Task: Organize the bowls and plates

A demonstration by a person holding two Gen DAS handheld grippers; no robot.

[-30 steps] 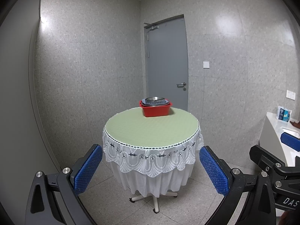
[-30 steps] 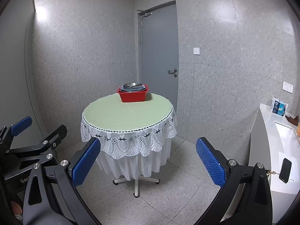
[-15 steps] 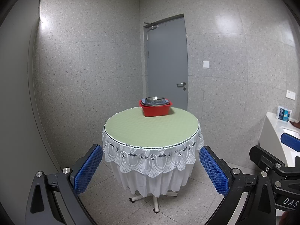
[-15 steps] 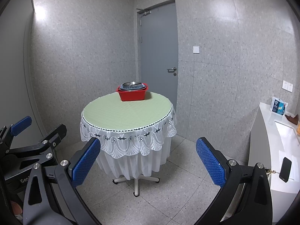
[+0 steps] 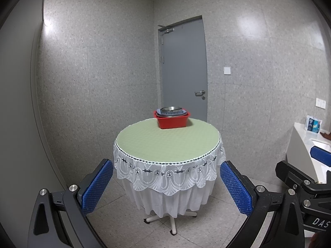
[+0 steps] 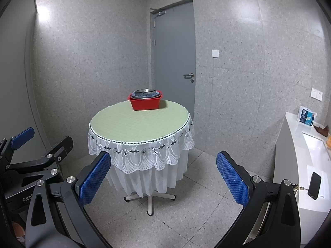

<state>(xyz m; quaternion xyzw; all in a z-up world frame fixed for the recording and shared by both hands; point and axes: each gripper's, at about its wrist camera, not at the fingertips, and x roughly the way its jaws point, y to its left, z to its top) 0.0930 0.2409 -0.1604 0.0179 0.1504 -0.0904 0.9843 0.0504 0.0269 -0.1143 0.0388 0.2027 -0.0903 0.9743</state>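
Left wrist view: left hand-held gripper (image 5: 166, 188) jaws wide apart, empty; red basin (image 5: 172, 119) far ahead on round bench (image 5: 165, 142), steel bowl (image 5: 171, 109) stacked inside. Right wrist view: right hand-held gripper (image 6: 163, 177) spread, empty; basin (image 6: 145, 102) well ahead at bench's far edge.

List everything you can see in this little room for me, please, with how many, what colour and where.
Round table: one, pale green top with white lace skirt, mid-room.
Red tub: one, at the table's far edge.
Dishes: stacked in the tub, a metal bowl on top, something grey-blue under it; count unclear.
Door: one, grey, shut, behind the table.
Wall switch: one, white, right of the door.
White counter: one, along the right wall.
Blue-and-white packet: one, on the counter's far end.
Dark phone: one, on the counter's near end.
Left hand-held gripper: one, black with blue pads, open, short of the table.
Right hand-held gripper: one, same colours, open, short of the table.
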